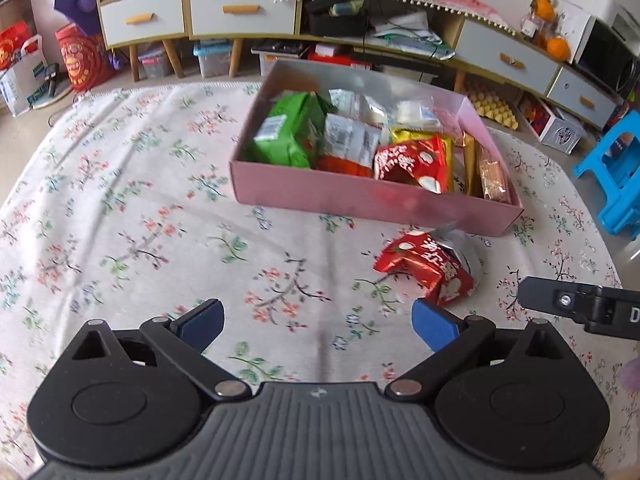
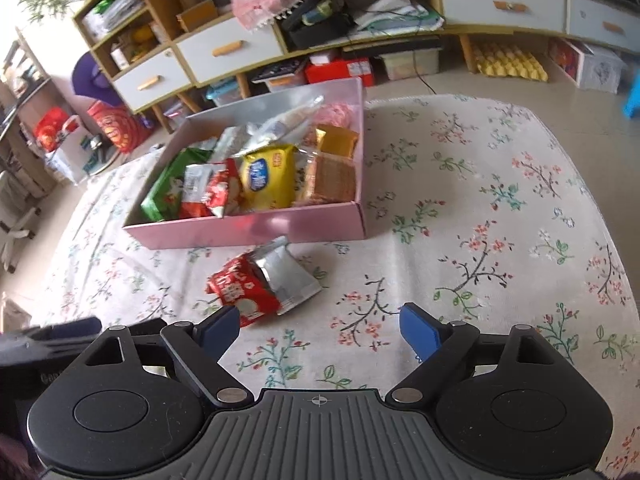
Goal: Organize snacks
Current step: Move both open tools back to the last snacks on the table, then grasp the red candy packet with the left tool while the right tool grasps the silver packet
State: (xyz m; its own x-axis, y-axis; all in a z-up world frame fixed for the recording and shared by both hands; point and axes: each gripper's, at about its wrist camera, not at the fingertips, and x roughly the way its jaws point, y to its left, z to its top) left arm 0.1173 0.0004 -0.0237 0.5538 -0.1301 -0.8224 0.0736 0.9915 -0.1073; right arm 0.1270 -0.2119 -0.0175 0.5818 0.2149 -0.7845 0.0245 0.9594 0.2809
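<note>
Pink rectangular cardboard box point(image 1: 360, 196) sits upper centre of the left wrist frame on the floral-print tablecloth point(image 1: 140, 220), packed with snacks: green foil packet point(image 1: 290, 132) at its left end, red-and-white crinkly snack bag point(image 1: 416, 162) near the front wall, yellow puffy packet point(image 2: 266, 178) mid-box in the right wrist view, brown wafer packs point(image 2: 334, 178) at the right end. One loose red foil snack bag with silver torn end point(image 1: 426, 270) lies on the cloth just in front of the box, not touching it; likely the last item to go in.

Left gripper point(image 1: 318, 324) released, blue pads spread wide, empty, low over the cloth at bottom centre; the loose bag sits just ahead of its right pad. Right gripper point(image 2: 320, 328) also spread apart, holding nothing; the bag lies just beyond its left pad. Both appear staged to pick it up, and either could reach. Crinkly foil may slip or crush; the box is already full, so space looks tight.
</note>
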